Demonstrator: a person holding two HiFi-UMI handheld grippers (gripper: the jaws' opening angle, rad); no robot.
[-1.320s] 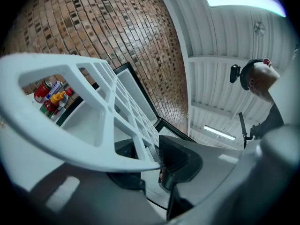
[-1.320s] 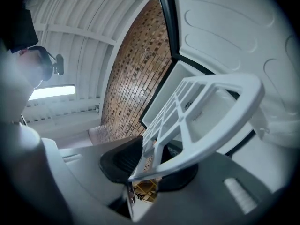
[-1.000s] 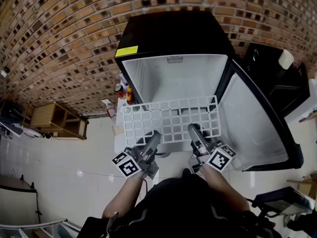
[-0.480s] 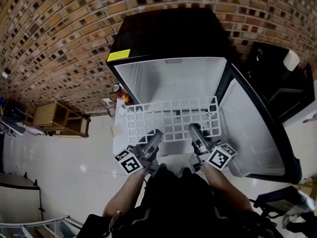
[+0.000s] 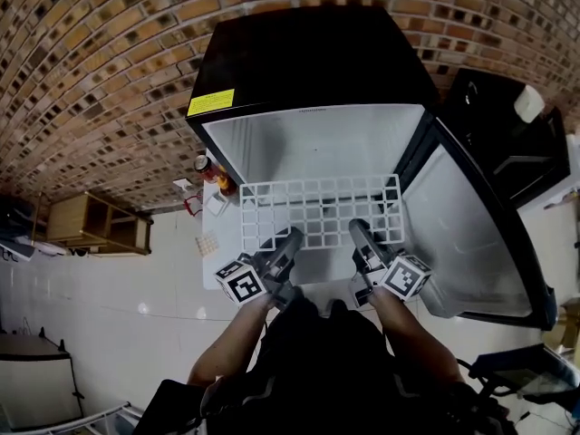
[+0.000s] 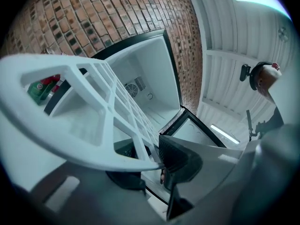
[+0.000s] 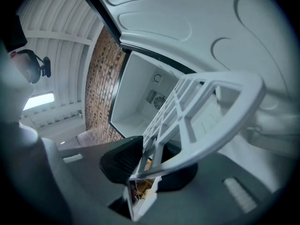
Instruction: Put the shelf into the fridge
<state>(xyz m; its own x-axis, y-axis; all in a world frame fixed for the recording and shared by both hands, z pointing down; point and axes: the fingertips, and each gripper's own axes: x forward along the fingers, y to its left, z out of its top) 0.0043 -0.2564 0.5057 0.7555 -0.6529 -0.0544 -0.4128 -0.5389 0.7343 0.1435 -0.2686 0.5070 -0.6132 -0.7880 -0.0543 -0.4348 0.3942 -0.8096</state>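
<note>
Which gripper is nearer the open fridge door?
Right. The right gripper, jaws just tightened on the shelf, sits beside the door; the left gripper holds the shelf farther away.

White plastic grid shelf (image 5: 317,214), approx. level, in mid-air at the fridge's open front. Fridge (image 5: 308,62): small, black outside, white inside, standing on floor vs. brick wall; door (image 5: 467,229) swung open to right.
</note>
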